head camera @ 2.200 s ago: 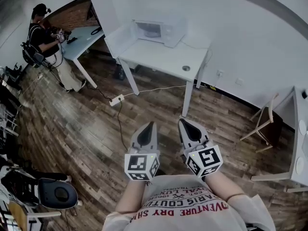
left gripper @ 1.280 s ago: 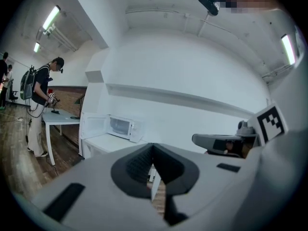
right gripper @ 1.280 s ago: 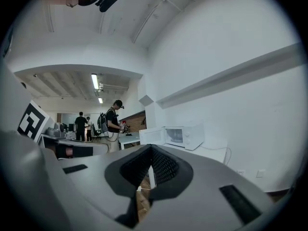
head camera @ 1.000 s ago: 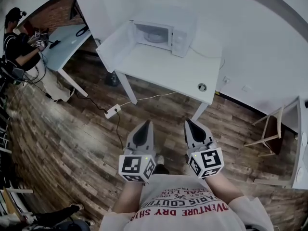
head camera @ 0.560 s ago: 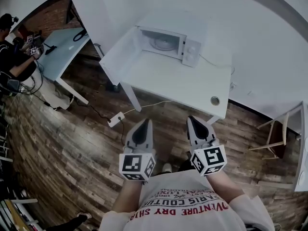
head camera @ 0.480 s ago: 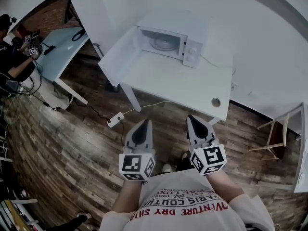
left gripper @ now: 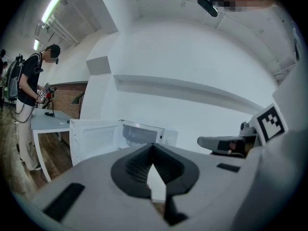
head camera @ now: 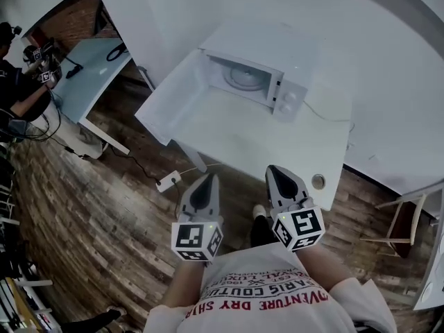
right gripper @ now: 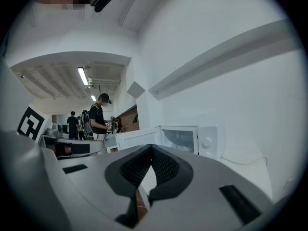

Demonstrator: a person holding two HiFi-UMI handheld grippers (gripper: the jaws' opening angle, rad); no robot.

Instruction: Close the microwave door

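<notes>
A white microwave (head camera: 267, 71) stands at the back of a white table (head camera: 277, 141), with its door (head camera: 173, 89) swung wide open to the left and the glass turntable showing inside. My left gripper (head camera: 208, 177) and right gripper (head camera: 272, 169) hang side by side over the floor just short of the table's front edge, well apart from the microwave. Both are shut with nothing between the jaws. In the left gripper view the open door (left gripper: 94, 141) lies ahead and to the left of the gripper (left gripper: 153, 148). The right gripper view shows the microwave (right gripper: 195, 139) past the gripper (right gripper: 151, 148).
A round cable hole (head camera: 318, 181) sits at the table's near right corner. A power strip (head camera: 166, 181) and its cable lie on the wood floor by the table leg. A person (head camera: 21, 82) stands at a blue table (head camera: 87, 64) far left. A chair (head camera: 402, 217) stands at right.
The table and microwave have grown larger and closer in the head view as I walked toward them. Both grippers keep the same pose and stay shut.
</notes>
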